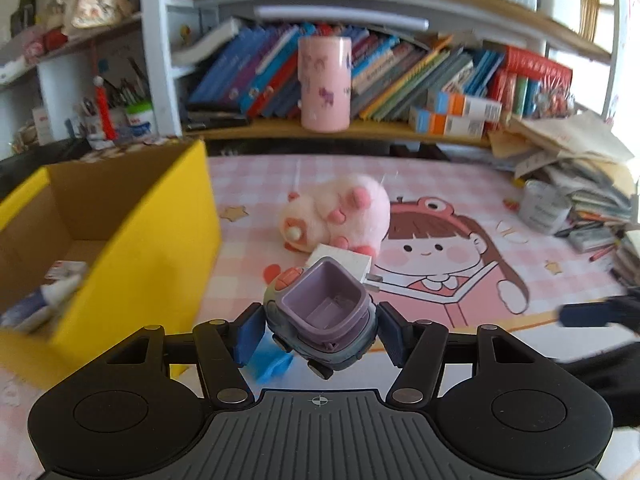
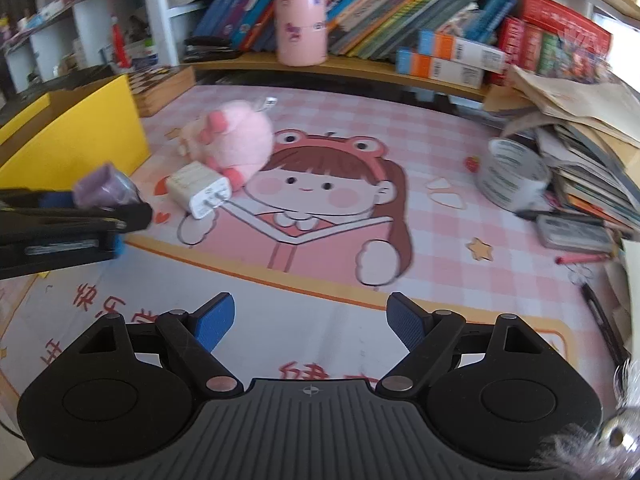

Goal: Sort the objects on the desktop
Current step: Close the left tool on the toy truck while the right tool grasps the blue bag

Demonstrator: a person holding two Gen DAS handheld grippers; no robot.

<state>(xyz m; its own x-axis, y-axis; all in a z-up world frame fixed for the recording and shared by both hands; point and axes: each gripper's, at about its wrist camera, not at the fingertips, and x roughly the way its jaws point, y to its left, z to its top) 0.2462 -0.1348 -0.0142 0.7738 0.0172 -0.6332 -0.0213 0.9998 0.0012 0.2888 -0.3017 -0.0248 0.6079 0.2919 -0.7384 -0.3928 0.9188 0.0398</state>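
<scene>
My left gripper is shut on a small grey toy truck with a purple bin and holds it above the mat, just right of the open yellow cardboard box. The left gripper with the toy also shows at the left of the right wrist view. A pink plush pig lies on the mat, with a white charger plug against it. My right gripper is open and empty above the front of the mat, right of the charger and plush.
The yellow box holds a few items at its bottom. A roll of tape and a pile of books and papers sit at the right. A pink cylinder stands on the bookshelf behind. Pens lie at the right edge.
</scene>
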